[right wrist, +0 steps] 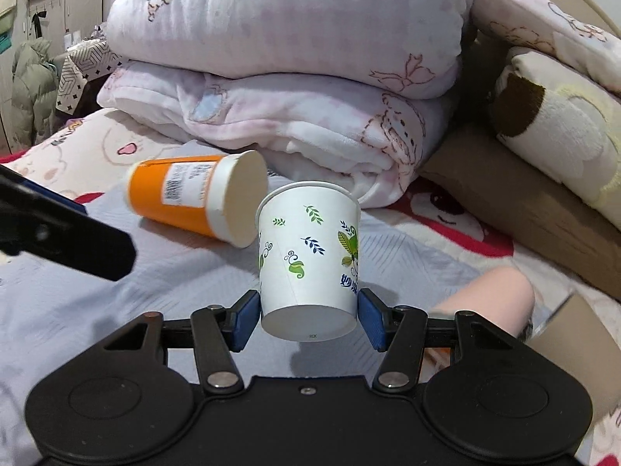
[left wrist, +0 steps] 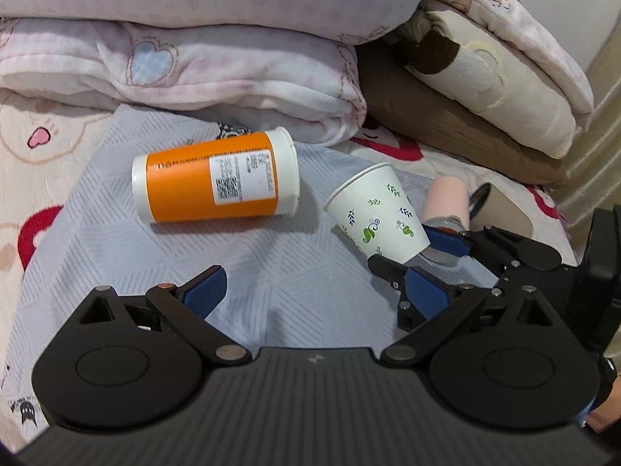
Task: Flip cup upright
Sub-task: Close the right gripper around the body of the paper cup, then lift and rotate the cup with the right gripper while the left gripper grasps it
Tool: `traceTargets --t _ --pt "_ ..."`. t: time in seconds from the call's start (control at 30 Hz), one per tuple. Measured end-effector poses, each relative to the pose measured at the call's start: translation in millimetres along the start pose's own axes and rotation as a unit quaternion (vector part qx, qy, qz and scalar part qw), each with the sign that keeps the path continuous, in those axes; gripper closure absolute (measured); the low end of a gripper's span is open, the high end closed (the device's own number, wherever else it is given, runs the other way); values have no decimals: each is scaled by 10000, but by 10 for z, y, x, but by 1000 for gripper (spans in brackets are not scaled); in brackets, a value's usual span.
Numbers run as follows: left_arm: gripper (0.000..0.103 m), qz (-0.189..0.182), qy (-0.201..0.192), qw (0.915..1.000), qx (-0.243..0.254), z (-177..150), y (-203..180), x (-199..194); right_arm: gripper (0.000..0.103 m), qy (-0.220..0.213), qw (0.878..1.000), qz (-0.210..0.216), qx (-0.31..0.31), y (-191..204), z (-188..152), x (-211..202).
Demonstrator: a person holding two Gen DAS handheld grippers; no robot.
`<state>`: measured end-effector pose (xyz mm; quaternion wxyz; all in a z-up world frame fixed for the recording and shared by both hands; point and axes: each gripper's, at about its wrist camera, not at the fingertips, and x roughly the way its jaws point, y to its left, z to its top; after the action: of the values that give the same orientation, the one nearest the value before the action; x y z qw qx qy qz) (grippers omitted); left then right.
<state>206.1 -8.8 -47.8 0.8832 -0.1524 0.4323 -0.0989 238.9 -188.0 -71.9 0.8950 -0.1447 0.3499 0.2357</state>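
Right wrist view: white leaf-printed paper cup is pinched near its base by right gripper, rim pointing forward; left gripper is spread

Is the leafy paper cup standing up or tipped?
Tipped. The paper cup hangs tilted in the right gripper, base held, rim pointing away, off the bed.

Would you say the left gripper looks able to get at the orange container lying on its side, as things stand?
Probably yes. The left gripper is open and holds nothing, and only bare grey cloth lies between it and the orange container. The paper cup, held by the right gripper, sits off to the side.
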Motion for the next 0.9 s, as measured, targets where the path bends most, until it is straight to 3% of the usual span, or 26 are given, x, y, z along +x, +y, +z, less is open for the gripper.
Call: traceTargets --t 0.2,0.33,0.63,0.9 --pt "4 -210 125 9997 -70 -122 30 -170 42 30 9995 136 290 128 -164 -301" --pt "4 -206 147 9997 -57 -205 42 -242 42 101 9985 -180 506 254 -254 -475" --pt "4 -462 351 9982 -177 -388 103 -285 42 93 9955 12 944 459 -421 -763" --pt "4 -668 742 9950 -94 -509 65 -100 42 693 9848 156 1587 611 -582 -784"
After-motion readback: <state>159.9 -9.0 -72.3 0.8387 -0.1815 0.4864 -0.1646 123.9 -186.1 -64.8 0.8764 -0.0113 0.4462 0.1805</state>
